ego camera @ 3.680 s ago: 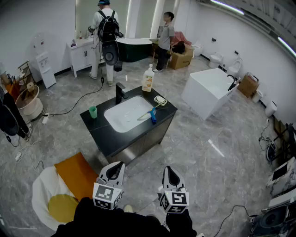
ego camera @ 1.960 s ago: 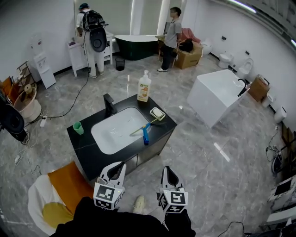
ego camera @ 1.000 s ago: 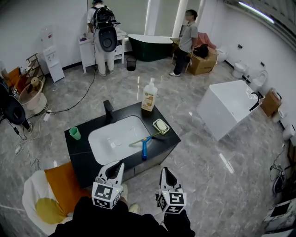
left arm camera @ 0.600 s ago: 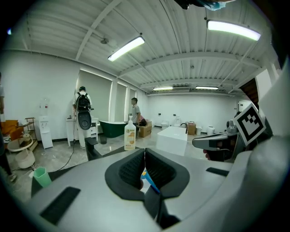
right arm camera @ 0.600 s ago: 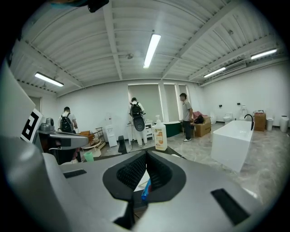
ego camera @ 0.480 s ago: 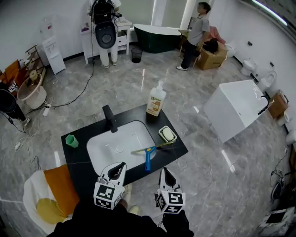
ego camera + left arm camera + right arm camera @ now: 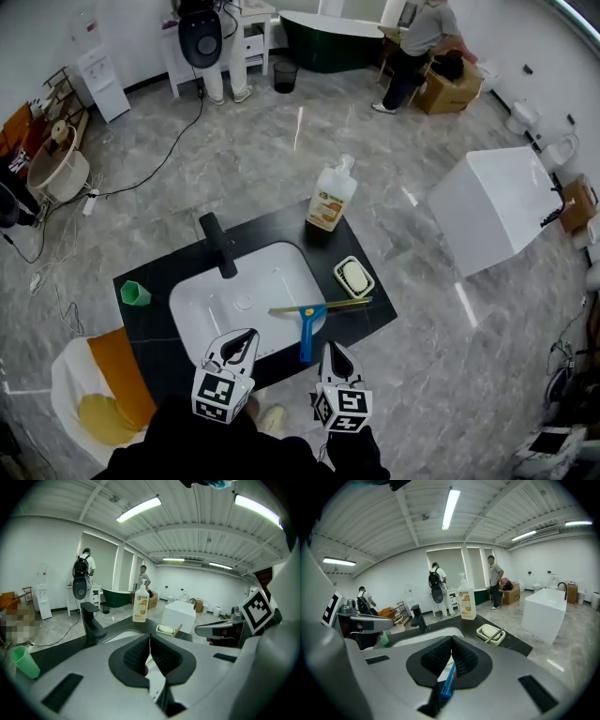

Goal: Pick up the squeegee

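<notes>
A grey marble floor (image 7: 281, 159) fills the room, with a white block-shaped tub (image 7: 492, 211) at the right and a dark green bathtub (image 7: 333, 23) along the far wall. In the middle stands a black counter (image 7: 155, 328) with a white sink (image 7: 234, 295) set into it.

A black tap (image 7: 217, 246) rises behind the sink. At the far right corner stands a pump bottle (image 7: 332, 197) with an orange label; its print is too small to read. A pale soap dish (image 7: 354, 277) sits on the right side, and a green cup (image 7: 134, 293) stands near the left end.

The squeegee (image 7: 308, 328) lies on the sink's near right rim. Its long thin blade runs sideways and its right end reaches the soap dish. Its blue handle points toward the person.

The left gripper (image 7: 236, 345) and the right gripper (image 7: 333, 351) hang side by side over the counter's near edge, each carrying a cube with black and white square markers. The handle's end lies between them, just beside the right one. Both pairs of jaws are pressed together with nothing in them. In the right gripper view the blue handle shows beyond the closed jaws, not gripped.
</notes>
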Motion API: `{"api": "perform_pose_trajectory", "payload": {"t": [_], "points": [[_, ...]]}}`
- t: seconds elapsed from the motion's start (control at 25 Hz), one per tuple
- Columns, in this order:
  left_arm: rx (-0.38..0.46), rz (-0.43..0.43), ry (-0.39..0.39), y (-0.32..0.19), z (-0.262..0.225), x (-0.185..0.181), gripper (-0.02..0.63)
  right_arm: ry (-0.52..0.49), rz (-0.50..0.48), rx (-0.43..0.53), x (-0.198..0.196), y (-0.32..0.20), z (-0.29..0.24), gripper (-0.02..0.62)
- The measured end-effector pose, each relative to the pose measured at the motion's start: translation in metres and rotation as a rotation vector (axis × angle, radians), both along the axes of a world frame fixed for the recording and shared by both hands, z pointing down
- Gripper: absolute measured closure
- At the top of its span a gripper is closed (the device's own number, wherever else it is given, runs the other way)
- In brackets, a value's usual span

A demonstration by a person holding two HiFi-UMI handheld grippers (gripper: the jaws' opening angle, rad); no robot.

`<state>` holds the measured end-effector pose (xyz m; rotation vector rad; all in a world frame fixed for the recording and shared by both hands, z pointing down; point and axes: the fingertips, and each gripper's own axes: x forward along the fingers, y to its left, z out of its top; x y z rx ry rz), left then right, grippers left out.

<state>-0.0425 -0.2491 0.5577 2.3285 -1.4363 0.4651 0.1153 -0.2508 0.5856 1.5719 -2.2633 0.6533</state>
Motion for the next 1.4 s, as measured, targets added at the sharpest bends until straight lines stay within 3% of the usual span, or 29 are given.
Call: {"api": "perform_pose_trajectory", "payload": {"t": [0.4,0.68,0.72,0.76,1.08,1.4], "points": [[-0.123,0.016,-0.001,-0.028,0.066,-0.002,0.581,0.012,-0.006,-0.126,-0.006,-0.032,0.072,0.580],[-0.159,0.019,0.003,-0.039,0.084,-0.004,0.581,0.005,-0.017,-0.236,-0.016,-0.044,0.107,0.578],[-0.162,0.019,0.003,-0.040,0.085,-0.005,0.581,-0.001,-0.022,-0.256,-0.019,-0.045,0.112,0.564],[-0.163,0.018,0.003,-0.041,0.086,-0.006,0.581,-0.007,-0.026,-0.277,-0.022,-0.046,0.118,0.496],[-0.176,-0.001,0.002,-0.052,0.092,-0.020,0.581,0.033,-0.035,-0.422,-0.032,-0.058,0.158,0.324],[-0.191,-0.008,0.007,-0.064,0.099,-0.027,0.581,0.095,-0.057,-0.510,-0.039,-0.063,0.183,0.298]]}}
